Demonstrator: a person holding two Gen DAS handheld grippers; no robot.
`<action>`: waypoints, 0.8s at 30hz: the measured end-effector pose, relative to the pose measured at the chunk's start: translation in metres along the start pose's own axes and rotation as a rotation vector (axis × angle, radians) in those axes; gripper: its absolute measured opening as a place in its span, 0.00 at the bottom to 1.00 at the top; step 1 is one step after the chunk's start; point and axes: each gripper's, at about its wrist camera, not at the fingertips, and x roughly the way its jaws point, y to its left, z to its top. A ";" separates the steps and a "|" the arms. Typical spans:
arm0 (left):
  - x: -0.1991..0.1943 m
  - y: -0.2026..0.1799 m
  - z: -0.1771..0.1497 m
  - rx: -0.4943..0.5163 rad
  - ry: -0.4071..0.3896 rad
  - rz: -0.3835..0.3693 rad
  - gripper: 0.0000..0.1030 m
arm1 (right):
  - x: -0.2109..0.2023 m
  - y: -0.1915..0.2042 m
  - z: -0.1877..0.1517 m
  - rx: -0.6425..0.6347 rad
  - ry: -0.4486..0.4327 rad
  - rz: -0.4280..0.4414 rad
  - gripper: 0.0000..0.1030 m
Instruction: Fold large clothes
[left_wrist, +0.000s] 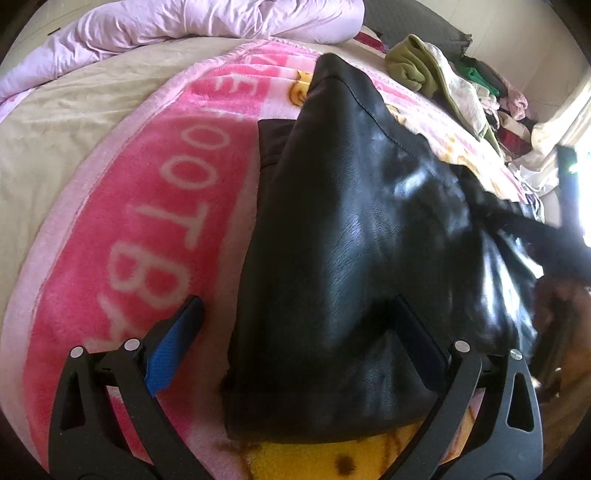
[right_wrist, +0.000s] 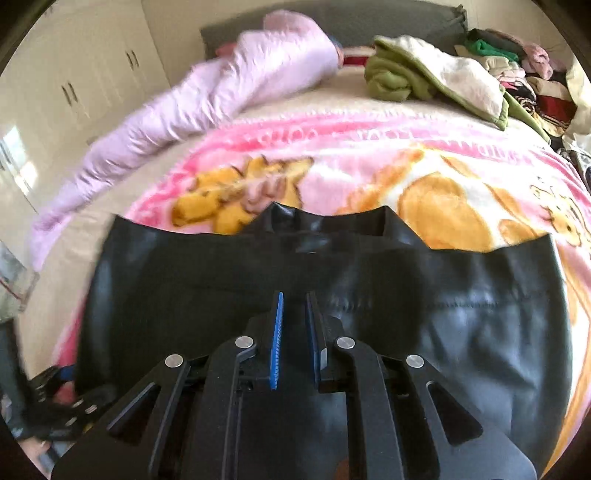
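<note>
black leather garment (left_wrist: 351, 229) flat on pink blanket (left_wrist: 147, 206), lying between your left gripper (left_wrist: 299, 325) fingers, spread wide | your right gripper (right_wrist: 295, 321) above it, nearly together, gripping nothing | clothes pile (right_wrist: 517, 74) far ahead-right

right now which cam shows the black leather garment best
The right wrist view: the black leather garment lies spread across the pink blanket, with its far edge and both sides visible. The left wrist view shows the garment close up and cropped, between the open left gripper's fingers.
</note>
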 end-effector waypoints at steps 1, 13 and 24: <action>0.001 0.000 0.000 -0.002 -0.001 0.000 0.92 | 0.018 0.000 0.001 -0.010 0.051 -0.019 0.11; -0.005 -0.003 0.001 -0.018 -0.004 0.001 0.92 | 0.019 -0.008 -0.007 0.004 0.078 0.034 0.11; 0.008 -0.022 0.005 0.016 0.000 -0.027 0.76 | -0.019 0.002 -0.072 -0.037 0.114 0.103 0.11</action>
